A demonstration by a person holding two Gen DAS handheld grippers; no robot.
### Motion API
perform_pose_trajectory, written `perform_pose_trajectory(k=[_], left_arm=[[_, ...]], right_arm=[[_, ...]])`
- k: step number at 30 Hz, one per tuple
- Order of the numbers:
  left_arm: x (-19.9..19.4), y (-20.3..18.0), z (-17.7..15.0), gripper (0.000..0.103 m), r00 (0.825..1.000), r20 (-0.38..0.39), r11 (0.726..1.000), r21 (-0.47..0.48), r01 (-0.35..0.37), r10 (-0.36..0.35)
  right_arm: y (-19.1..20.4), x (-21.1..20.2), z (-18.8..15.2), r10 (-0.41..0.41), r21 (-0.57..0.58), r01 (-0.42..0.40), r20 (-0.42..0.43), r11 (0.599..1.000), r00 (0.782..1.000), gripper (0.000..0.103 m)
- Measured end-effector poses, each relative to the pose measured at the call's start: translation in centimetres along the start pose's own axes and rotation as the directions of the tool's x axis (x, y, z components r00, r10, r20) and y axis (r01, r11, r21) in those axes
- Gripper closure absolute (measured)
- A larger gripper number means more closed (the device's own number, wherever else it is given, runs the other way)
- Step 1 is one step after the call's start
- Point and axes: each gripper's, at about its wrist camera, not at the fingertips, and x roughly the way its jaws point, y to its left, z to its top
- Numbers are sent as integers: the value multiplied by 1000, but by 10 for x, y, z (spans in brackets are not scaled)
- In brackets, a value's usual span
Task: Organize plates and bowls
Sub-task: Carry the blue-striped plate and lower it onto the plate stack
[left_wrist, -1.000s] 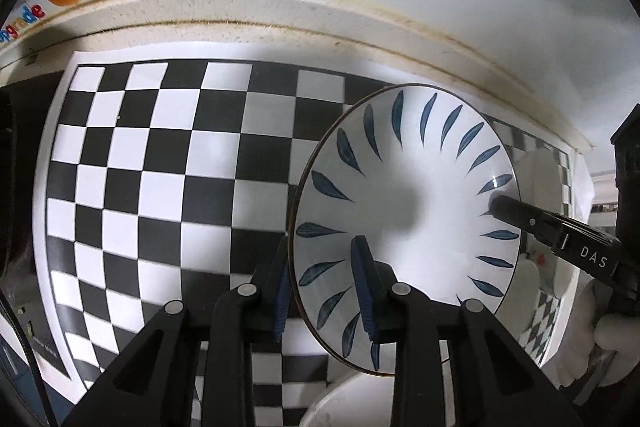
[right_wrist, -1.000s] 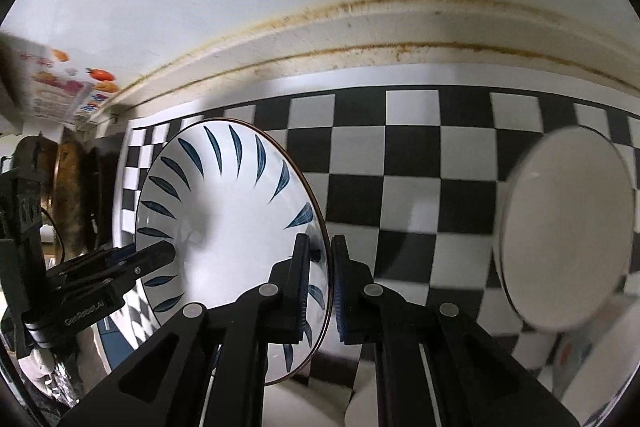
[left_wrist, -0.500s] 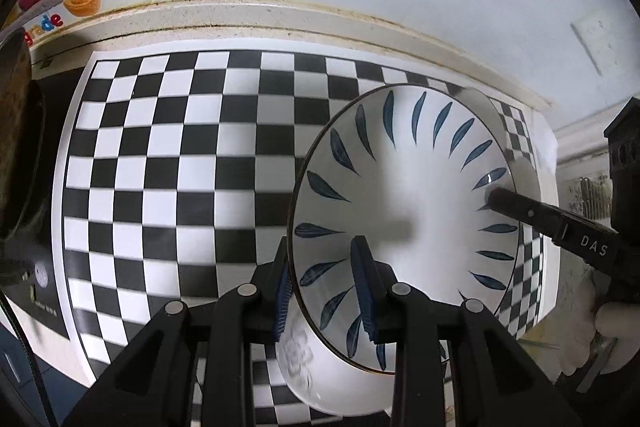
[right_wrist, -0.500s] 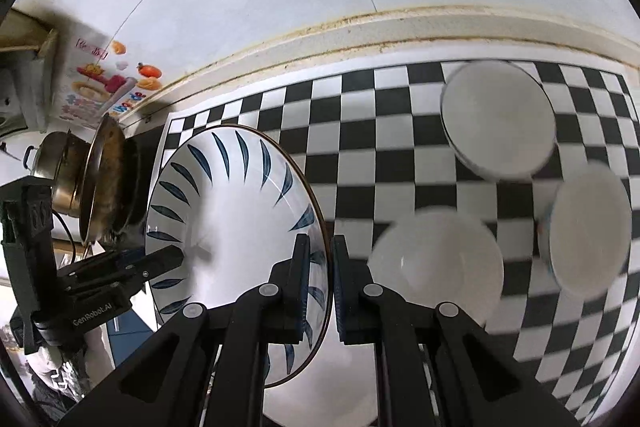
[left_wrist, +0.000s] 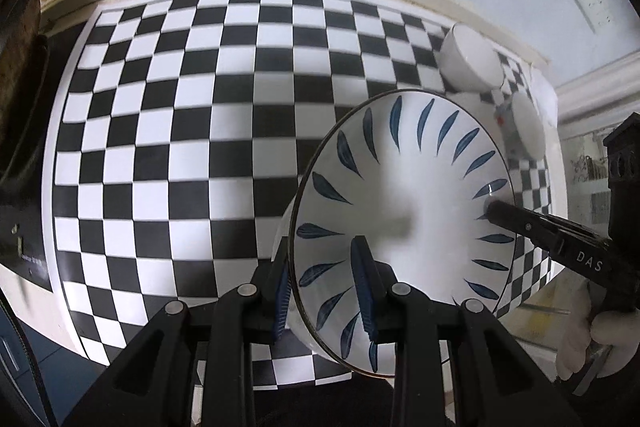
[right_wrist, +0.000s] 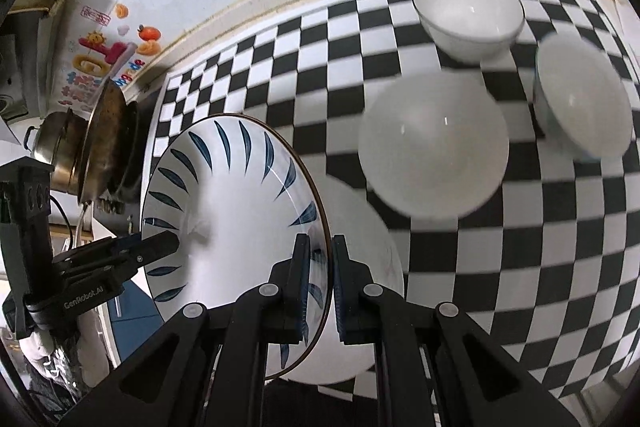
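A white bowl with blue leaf marks (left_wrist: 404,203) hangs tilted above the checkered mat (left_wrist: 160,147), carried by both grippers. My left gripper (left_wrist: 324,279) is shut on its near rim, one finger inside and one outside. At the opposite rim my right gripper (left_wrist: 494,207) grips it. In the right wrist view the same bowl (right_wrist: 232,211) fills the left side, with my right gripper (right_wrist: 320,267) shut on its rim and my left gripper (right_wrist: 168,243) at its far edge. Three plain white bowls (right_wrist: 468,15) (right_wrist: 432,147) (right_wrist: 580,99) stand on the mat to the right.
Two of the white bowls (left_wrist: 468,63) (left_wrist: 528,123) show at the mat's far right corner in the left wrist view. A metal pot (right_wrist: 60,147) and a pan (right_wrist: 108,139) stand left of the mat. A wall with stickers (right_wrist: 104,55) runs behind; a gloved hand (left_wrist: 580,327) holds the right gripper.
Both grippers have carried the leaf bowl together across the mat and a little higher. The three white bowls have come into fuller view on the right. Both grips are unchanged.
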Motion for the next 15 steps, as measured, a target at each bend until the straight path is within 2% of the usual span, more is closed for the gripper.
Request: perform_pose_trajectory(k=[5,15], left_arm=[[20,-1,-8,77,999,-42,1000,12,-16,17],[59,-8,-18,77,991,-118,997,45,-57,62]], right_arm=[[-10,17,-19,-13,19,13,-28,1000,1000,91],[-28,41,-34,-46,25,48,-78,999,996,91]])
